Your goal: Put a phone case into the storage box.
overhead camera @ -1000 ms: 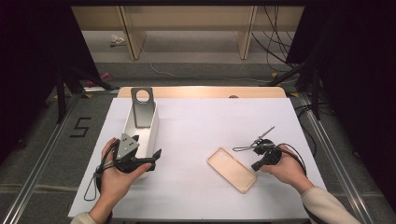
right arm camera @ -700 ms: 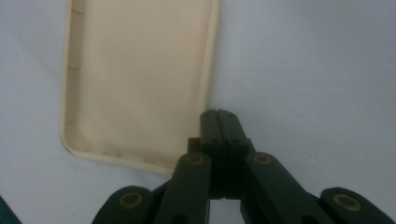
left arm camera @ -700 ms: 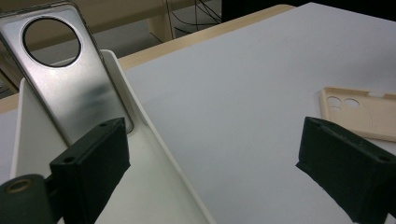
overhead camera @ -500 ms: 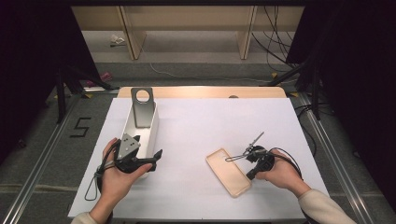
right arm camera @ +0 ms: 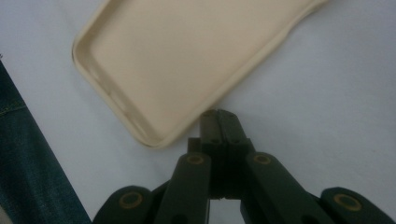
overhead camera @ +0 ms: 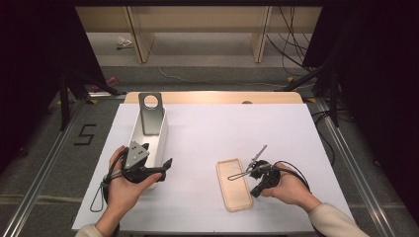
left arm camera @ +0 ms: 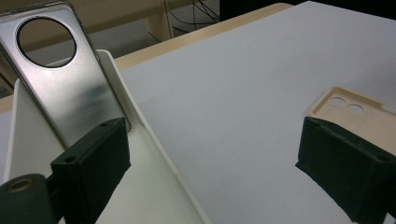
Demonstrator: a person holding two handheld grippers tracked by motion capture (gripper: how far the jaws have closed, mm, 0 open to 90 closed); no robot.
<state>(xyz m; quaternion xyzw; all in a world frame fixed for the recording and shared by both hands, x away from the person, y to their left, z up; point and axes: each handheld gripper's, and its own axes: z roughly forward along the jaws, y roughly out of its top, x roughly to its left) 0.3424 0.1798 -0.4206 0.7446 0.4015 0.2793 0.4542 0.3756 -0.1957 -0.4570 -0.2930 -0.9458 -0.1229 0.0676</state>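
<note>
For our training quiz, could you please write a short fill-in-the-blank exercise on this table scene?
1. The beige phone case lies flat on the white ____.
2. The right gripper has its jaws ____, close beside the case's edge.
3. The silver phone case leans in the white ____, its round hole at the top.
4. The left gripper has its jaws ____.
Missing words: sheet; shut; bin; open

The table carries two phone cases: one beige case lying flat and one silver case leaning upright. One white tray holds the silver case. Two handheld grippers are present, one left gripper and one right gripper.
</note>
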